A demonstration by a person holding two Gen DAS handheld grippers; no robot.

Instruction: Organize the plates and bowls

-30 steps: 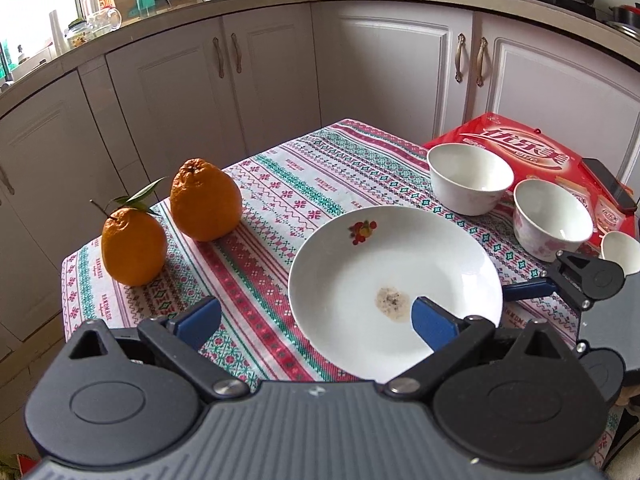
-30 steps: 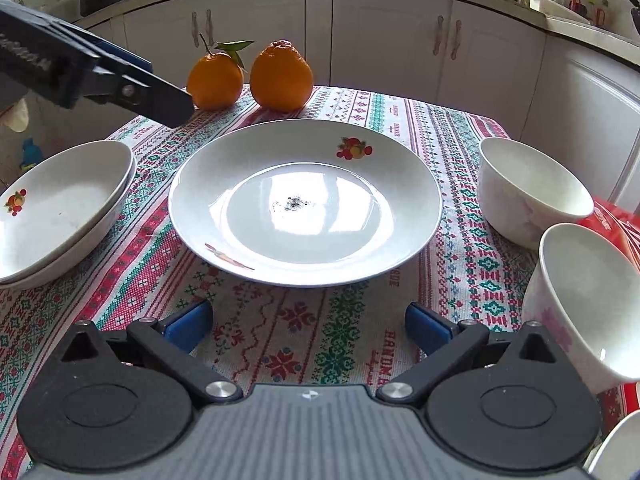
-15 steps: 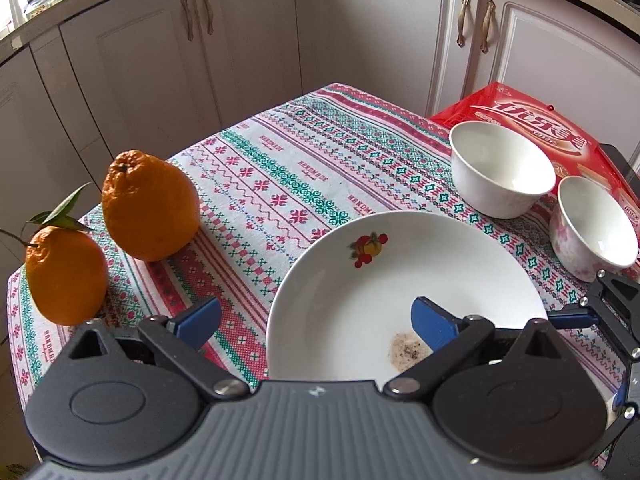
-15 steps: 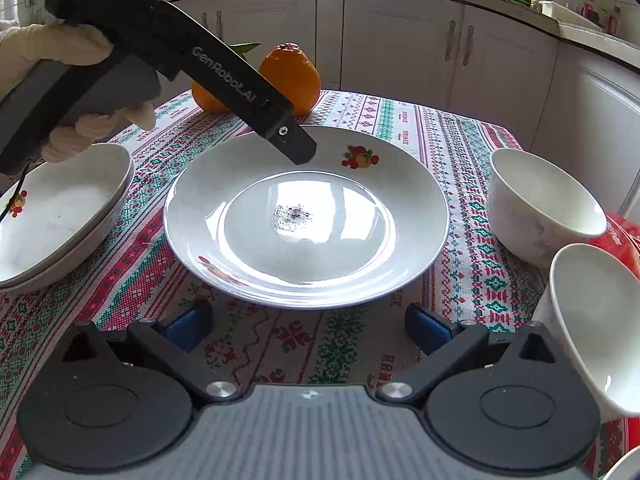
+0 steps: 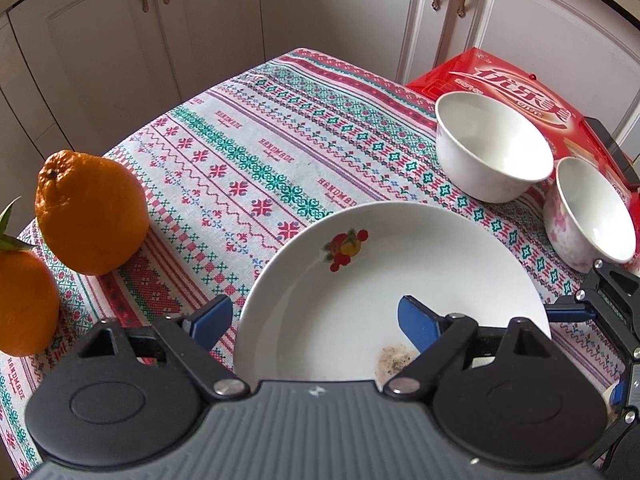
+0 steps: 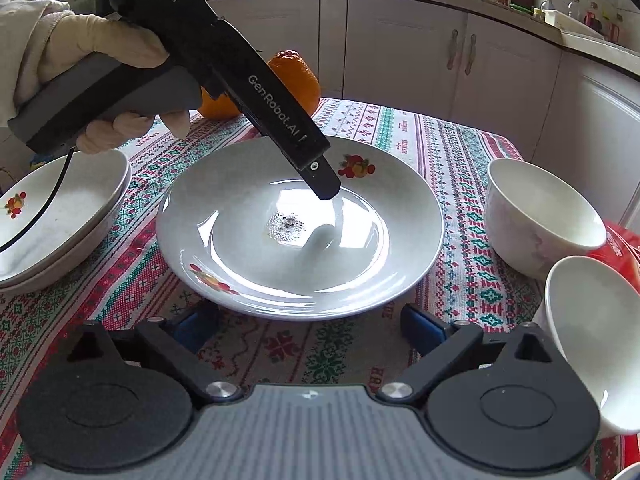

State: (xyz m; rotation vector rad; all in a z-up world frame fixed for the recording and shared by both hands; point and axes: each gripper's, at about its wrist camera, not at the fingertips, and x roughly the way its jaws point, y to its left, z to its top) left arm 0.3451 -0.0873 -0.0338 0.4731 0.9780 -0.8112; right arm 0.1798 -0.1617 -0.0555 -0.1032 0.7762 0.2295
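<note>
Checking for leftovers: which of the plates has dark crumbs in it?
The large plate mid-table, speckled at its centre; the stacked plates at the left look clean.

Plate (image 6: 300,232) on tablecloth (image 6: 400,128) just ahead of right gripper (image 6: 310,330), left gripper (image 5: 316,322) straddling its rim, stacked plates (image 6: 60,216) left, two bowls (image 6: 540,216) right, oranges (image 6: 298,76) beyond

Both the left gripper (image 5: 316,322) and right gripper (image 6: 310,326) have been narrowing, unclamped.
</note>
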